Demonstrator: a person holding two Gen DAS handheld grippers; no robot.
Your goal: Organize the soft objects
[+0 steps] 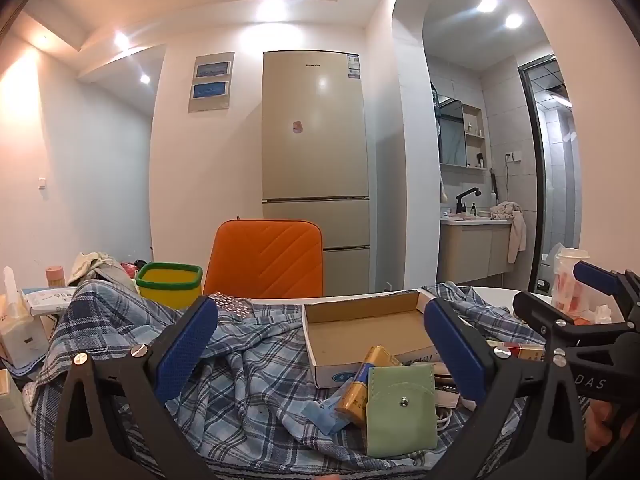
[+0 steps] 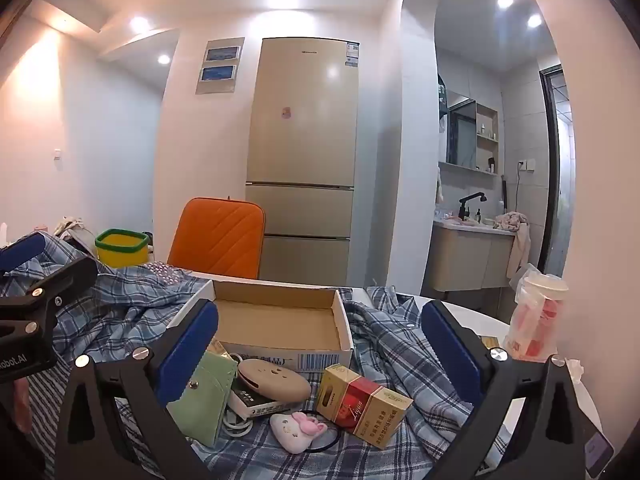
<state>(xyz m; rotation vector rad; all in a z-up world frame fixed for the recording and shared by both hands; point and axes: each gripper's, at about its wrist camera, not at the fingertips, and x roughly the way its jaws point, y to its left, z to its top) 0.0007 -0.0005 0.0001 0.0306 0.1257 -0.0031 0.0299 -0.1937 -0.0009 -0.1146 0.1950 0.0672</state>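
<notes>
A blue plaid shirt (image 1: 240, 360) lies rumpled over the table; it also shows in the right wrist view (image 2: 120, 304). A green soft pouch (image 1: 400, 408) with a snap stands on it; it shows too in the right wrist view (image 2: 204, 396). A small pink-and-white plush (image 2: 296, 432) lies in front of the right gripper. An open cardboard box (image 1: 360, 328) (image 2: 280, 320) sits behind them, empty. My left gripper (image 1: 320, 344) is open above the shirt, empty. My right gripper (image 2: 320, 344) is open above the small items, empty.
A red-and-gold cigarette pack (image 2: 364, 404), a beige oval case (image 2: 274, 380), a yellow bin with a green rim (image 1: 170, 282), an orange chair back (image 1: 266, 258) and a plastic cup in a bag (image 2: 538, 316) stand around. Tissue boxes (image 1: 20, 328) are at the left.
</notes>
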